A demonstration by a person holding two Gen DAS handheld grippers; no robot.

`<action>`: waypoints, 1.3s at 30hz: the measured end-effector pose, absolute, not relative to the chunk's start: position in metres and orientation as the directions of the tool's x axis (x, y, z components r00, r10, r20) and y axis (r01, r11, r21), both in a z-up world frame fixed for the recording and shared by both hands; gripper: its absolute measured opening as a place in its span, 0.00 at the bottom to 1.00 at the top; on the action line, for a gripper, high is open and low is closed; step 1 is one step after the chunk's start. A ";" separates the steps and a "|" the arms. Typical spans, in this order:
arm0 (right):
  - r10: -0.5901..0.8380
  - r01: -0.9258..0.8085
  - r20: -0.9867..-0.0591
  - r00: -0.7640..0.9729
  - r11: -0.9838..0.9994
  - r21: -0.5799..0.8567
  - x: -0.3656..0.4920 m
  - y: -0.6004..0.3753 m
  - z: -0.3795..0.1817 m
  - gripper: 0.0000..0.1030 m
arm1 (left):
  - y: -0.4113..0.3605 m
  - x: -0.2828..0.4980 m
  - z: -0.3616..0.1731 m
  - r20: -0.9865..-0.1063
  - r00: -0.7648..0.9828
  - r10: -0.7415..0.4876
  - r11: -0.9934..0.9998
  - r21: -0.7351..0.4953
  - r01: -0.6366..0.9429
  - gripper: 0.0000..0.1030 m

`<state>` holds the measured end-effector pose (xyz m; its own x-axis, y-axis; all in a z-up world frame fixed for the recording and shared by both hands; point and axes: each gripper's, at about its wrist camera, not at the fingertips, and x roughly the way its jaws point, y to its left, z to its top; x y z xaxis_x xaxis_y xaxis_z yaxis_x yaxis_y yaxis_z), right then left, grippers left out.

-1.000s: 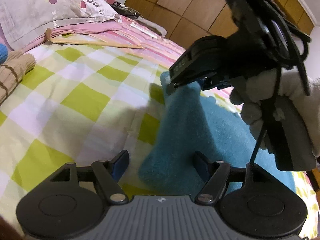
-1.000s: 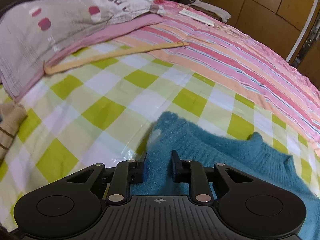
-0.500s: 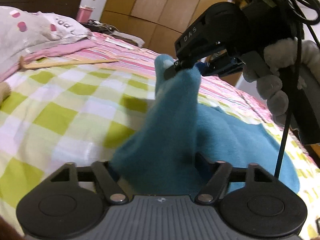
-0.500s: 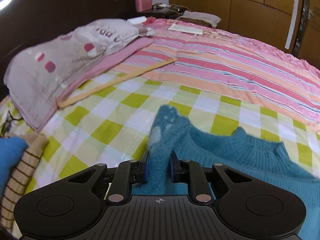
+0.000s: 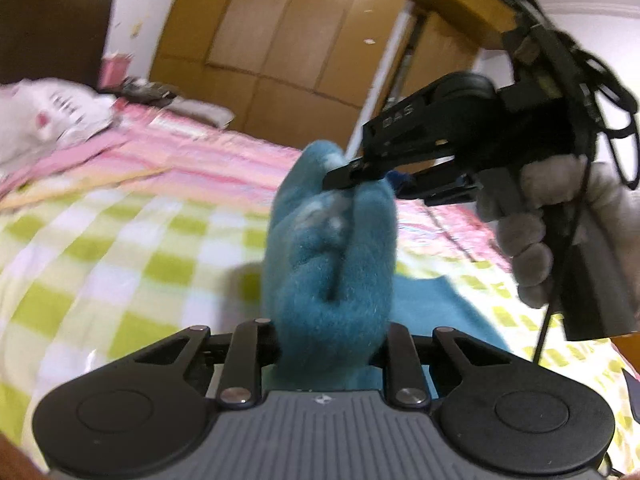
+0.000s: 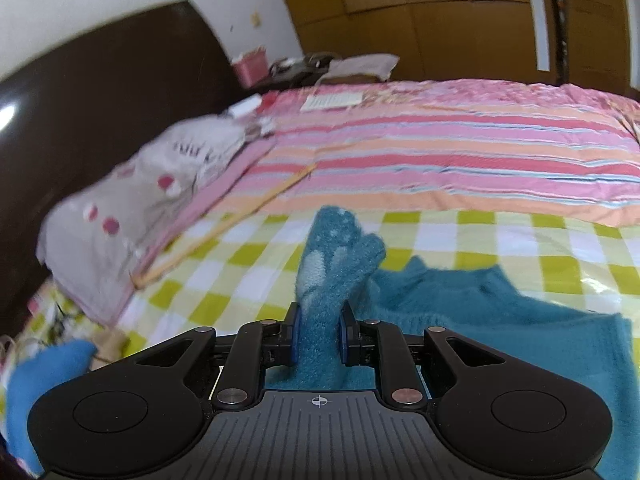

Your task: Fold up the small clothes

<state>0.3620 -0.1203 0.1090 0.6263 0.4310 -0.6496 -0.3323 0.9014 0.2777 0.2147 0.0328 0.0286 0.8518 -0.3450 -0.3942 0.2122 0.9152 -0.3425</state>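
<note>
A fuzzy teal sweater (image 6: 472,304) lies on the checked bedspread (image 6: 500,240), with one sleeve lifted. My right gripper (image 6: 320,338) is shut on the sleeve (image 6: 332,264), which sticks up beyond its jaws. In the left wrist view my right gripper (image 5: 362,172) pinches the sleeve's top end. My left gripper (image 5: 330,344) has the bunched sleeve (image 5: 332,264) filling the space between its jaws, fingertips hidden by the cloth.
A grey pillow (image 6: 132,208) with pink dots lies at the left by the dark headboard (image 6: 100,92). A thin wooden stick (image 6: 224,228) lies beside it. Folded blue and brown clothes (image 6: 44,368) sit at the near left. Wooden wardrobes (image 6: 420,20) stand behind the bed.
Both grippers have risen, lifting the sleeve off the bed. My left gripper, wide open around the cloth a second ago, now has its jaws closer in against it.
</note>
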 end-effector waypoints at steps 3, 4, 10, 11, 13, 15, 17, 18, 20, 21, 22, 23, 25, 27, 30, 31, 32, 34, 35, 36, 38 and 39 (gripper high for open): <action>0.443 -0.311 -0.615 0.653 0.897 0.315 0.359 -0.151 0.122 0.17 | 0.010 0.217 0.046 -0.368 0.847 -0.383 0.907 -0.324 0.269 0.27; 0.444 -0.305 -0.605 0.661 0.895 0.324 0.359 -0.162 0.126 0.17 | 0.000 0.219 0.052 -0.363 0.844 -0.396 0.904 -0.315 0.289 0.27; 0.424 -0.248 -0.559 0.713 0.898 0.364 0.351 -0.233 0.137 0.17 | -0.061 0.222 0.070 -0.353 0.820 -0.450 0.889 -0.260 0.376 0.27; 0.417 -0.234 -0.554 0.720 0.898 0.373 0.349 -0.246 0.136 0.17 | -0.072 0.222 0.071 -0.356 0.818 -0.452 0.890 -0.242 0.386 0.27; 0.407 -0.207 -0.552 0.728 0.898 0.389 0.348 -0.268 0.130 0.17 | -0.094 0.221 0.070 -0.366 0.815 -0.448 0.894 -0.198 0.402 0.27; 0.395 -0.172 -0.555 0.732 0.895 0.411 0.347 -0.292 0.118 0.17 | -0.115 0.221 0.066 -0.381 0.809 -0.447 0.894 -0.166 0.416 0.27; 0.390 -0.148 -0.555 0.734 0.890 0.430 0.346 -0.312 0.106 0.17 | -0.133 0.222 0.060 -0.394 0.805 -0.443 0.895 -0.137 0.425 0.27; 0.387 -0.132 -0.558 0.734 0.887 0.442 0.347 -0.322 0.099 0.17 | -0.141 0.224 0.057 -0.400 0.805 -0.438 0.896 -0.123 0.427 0.27; 0.380 -0.106 -0.565 0.732 0.883 0.457 0.351 -0.339 0.084 0.17 | -0.161 0.227 0.050 -0.416 0.802 -0.430 0.897 -0.091 0.433 0.27; 0.377 -0.091 -0.568 0.732 0.880 0.467 0.353 -0.347 0.076 0.17 | -0.170 0.229 0.046 -0.425 0.799 -0.425 0.896 -0.074 0.438 0.27; 0.375 -0.081 -0.570 0.731 0.878 0.472 0.354 -0.353 0.069 0.17 | -0.176 0.232 0.042 -0.432 0.796 -0.423 0.895 -0.062 0.442 0.27; 0.369 -0.068 -0.575 0.730 0.877 0.476 0.354 -0.361 0.059 0.17 | -0.183 0.232 0.037 -0.440 0.792 -0.423 0.892 -0.050 0.449 0.27; 0.364 -0.050 -0.583 0.726 0.874 0.482 0.353 -0.374 0.045 0.17 | -0.197 0.232 0.028 -0.454 0.785 -0.421 0.887 -0.026 0.461 0.27; 0.358 -0.027 -0.598 0.717 0.872 0.489 0.353 -0.385 0.028 0.17 | -0.211 0.230 0.017 -0.471 0.776 -0.420 0.881 -0.007 0.473 0.27; 0.343 -0.012 -0.619 0.706 0.881 0.473 0.352 -0.393 0.006 0.17 | -0.227 0.227 -0.001 -0.501 0.761 -0.412 0.870 0.030 0.491 0.27; 0.344 -0.011 -0.618 0.707 0.879 0.478 0.351 -0.395 0.002 0.18 | -0.231 0.226 -0.003 -0.505 0.760 -0.409 0.867 0.043 0.496 0.27; 0.350 -0.007 -0.611 0.710 0.871 0.490 0.349 -0.399 -0.002 0.18 | -0.235 0.224 -0.007 -0.509 0.760 -0.404 0.865 0.059 0.499 0.27; 0.365 0.000 -0.601 0.711 0.855 0.519 0.348 -0.406 -0.007 0.20 | -0.242 0.221 -0.009 -0.513 0.761 -0.397 0.859 0.083 0.505 0.28; 0.370 -0.001 -0.596 0.713 0.850 0.527 0.347 -0.409 -0.007 0.23 | -0.244 0.220 -0.010 -0.514 0.762 -0.395 0.855 0.098 0.509 0.28; 0.369 0.005 -0.591 0.717 0.845 0.534 0.344 -0.413 -0.006 0.24 | -0.246 0.219 -0.010 -0.513 0.763 -0.392 0.851 0.113 0.513 0.29; 0.360 0.006 -0.577 0.733 0.845 0.535 0.334 -0.418 0.000 0.24 | -0.248 0.215 -0.009 -0.513 0.766 -0.387 0.847 0.131 0.516 0.32; 0.344 0.006 -0.568 0.748 0.852 0.523 0.327 -0.420 0.005 0.24 | -0.249 0.213 -0.007 -0.513 0.765 -0.389 0.846 0.130 0.518 0.35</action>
<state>0.3273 -0.4205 0.0053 0.7476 0.3435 -0.5684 0.0058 0.8524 0.5229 0.2131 -0.2487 -0.0074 0.7652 -0.3895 -0.5125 0.5176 0.8457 0.1301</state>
